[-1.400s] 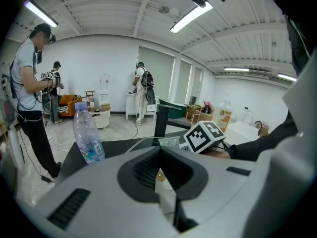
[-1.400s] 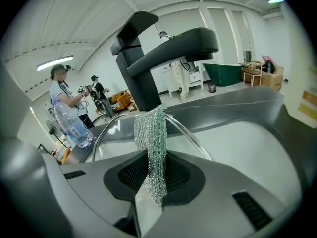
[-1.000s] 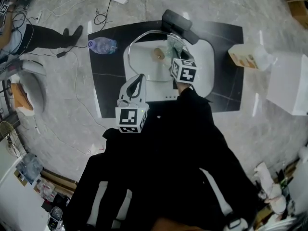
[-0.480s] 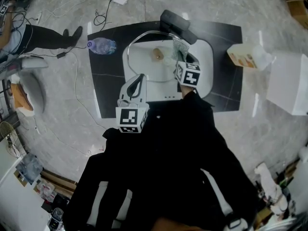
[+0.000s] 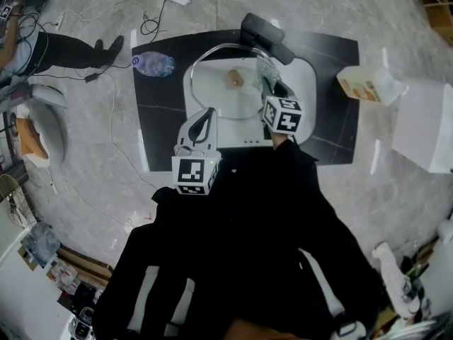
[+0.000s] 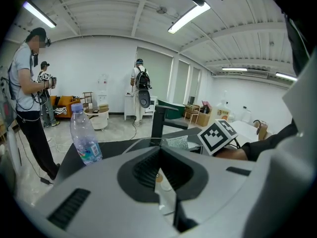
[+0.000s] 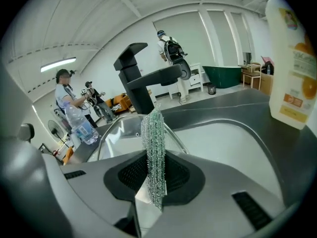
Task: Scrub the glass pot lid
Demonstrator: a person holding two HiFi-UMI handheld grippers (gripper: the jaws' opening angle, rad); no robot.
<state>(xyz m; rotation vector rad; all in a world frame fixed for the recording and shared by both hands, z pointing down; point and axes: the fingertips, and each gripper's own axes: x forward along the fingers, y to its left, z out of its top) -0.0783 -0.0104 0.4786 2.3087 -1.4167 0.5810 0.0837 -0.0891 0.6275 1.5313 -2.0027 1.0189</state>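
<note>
The right hand-held gripper (image 7: 151, 190) is clamped on a strip of green-silver mesh scrubber (image 7: 153, 143), held at the right rim of the round glass pot lid (image 5: 212, 94). The left hand-held gripper (image 6: 161, 180) has its jaws pressed almost together on the lid's near edge. The lid sits in the white sink basin (image 5: 303, 83) below the black faucet (image 5: 263, 34), with a clear plastic water bottle (image 5: 152, 65) on the black table (image 5: 159, 119).

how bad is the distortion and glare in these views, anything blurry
Head view: strong fisheye bending the counter edges; the glass lid reads mostly as a bright rim glint. Left gripper view: dark rounded corners, ceiling strip light blown out. Right gripper view: the faucet bows, the mesh scrubber is sharp, the orange-label bottle stretches at the frame edge.
</note>
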